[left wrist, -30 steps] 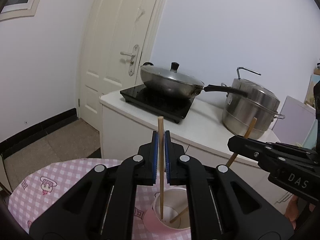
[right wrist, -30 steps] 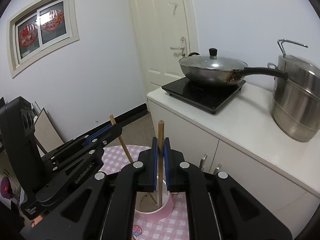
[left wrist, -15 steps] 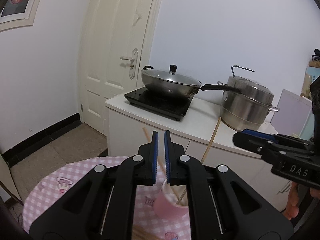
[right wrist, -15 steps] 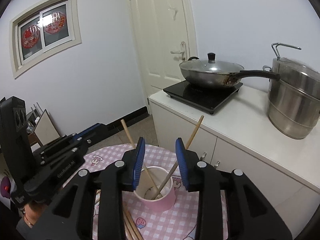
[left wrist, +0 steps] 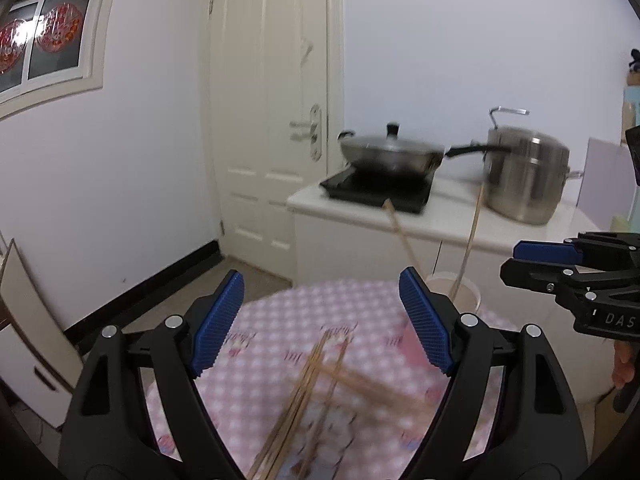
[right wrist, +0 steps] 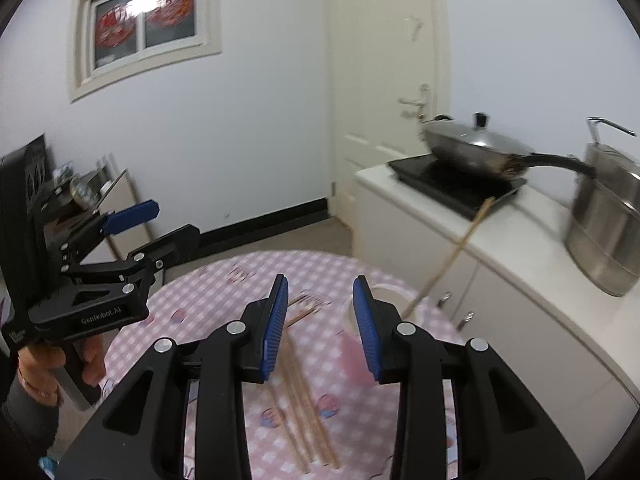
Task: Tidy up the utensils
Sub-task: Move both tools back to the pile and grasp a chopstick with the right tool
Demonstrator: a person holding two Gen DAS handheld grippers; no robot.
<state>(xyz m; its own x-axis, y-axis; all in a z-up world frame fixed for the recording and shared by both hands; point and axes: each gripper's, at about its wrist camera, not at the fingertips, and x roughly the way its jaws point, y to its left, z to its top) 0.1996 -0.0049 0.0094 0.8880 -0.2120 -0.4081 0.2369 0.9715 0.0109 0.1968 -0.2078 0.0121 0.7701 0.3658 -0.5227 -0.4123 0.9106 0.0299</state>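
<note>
**Two chopsticks dropped in the cup, both grippers swing back to the pile**

Both hand-held tools have let go. A second ago each was clamped on one chopstick above the pink cup; now the left gripper stands wide open with nothing between its blue pads, its jaws having just been opening. The right gripper is partly open and also empty, its jaws having opened earlier in that second.

The pink cup sits right of centre in the left wrist view, on the checked tablecloth, with two sticks leaning out of it. In the right wrist view the cup is partly hidden behind the right-hand jaw.

The loose chopsticks lie in the lower middle of both views, under the open jaws, a few crossing one another.

Judging from this, one delivery is finished and another pick is due. The crossed sticks may make a clean single grasp harder.
</note>
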